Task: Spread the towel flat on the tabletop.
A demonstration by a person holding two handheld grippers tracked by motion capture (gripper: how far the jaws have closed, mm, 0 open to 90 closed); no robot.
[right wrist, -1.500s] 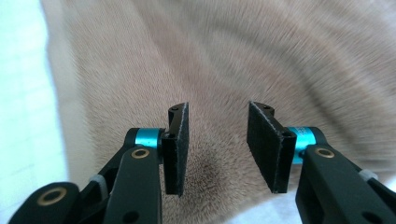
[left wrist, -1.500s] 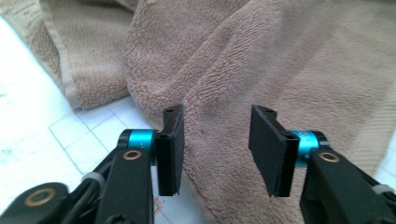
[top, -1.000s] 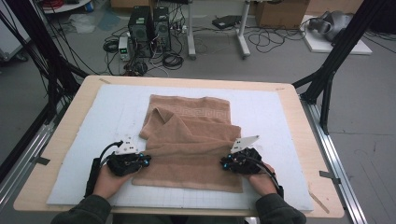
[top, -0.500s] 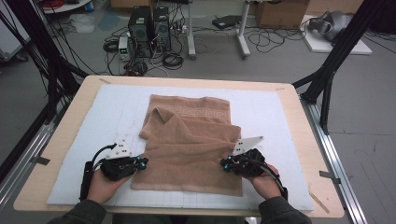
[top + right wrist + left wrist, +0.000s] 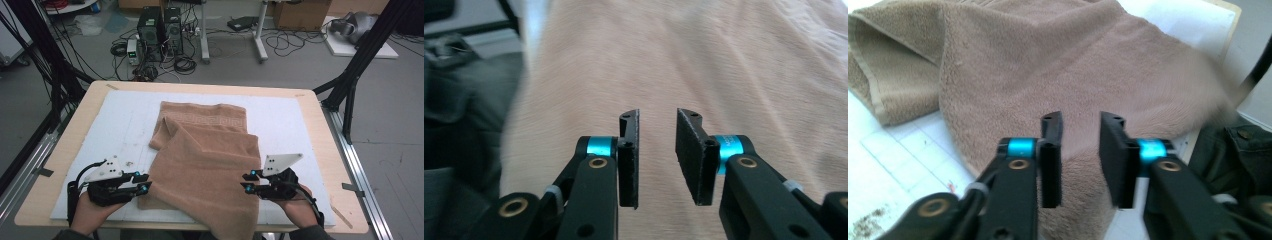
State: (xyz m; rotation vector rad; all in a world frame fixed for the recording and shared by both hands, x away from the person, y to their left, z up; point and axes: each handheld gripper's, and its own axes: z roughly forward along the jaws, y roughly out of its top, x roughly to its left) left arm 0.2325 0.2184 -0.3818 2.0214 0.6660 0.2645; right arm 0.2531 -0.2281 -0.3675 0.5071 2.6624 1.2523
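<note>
Light-brown terry towel (image 5: 205,165) folded over itself on a white padded mat (image 5: 100,135) atop a pale wooden table (image 5: 45,200), near edge drooping off the front. Left gripper (image 5: 144,183) just beside its left edge, right gripper (image 5: 246,181) beside its right edge; jaws of both just parted, towel behind the gap, nothing clamped.
</note>
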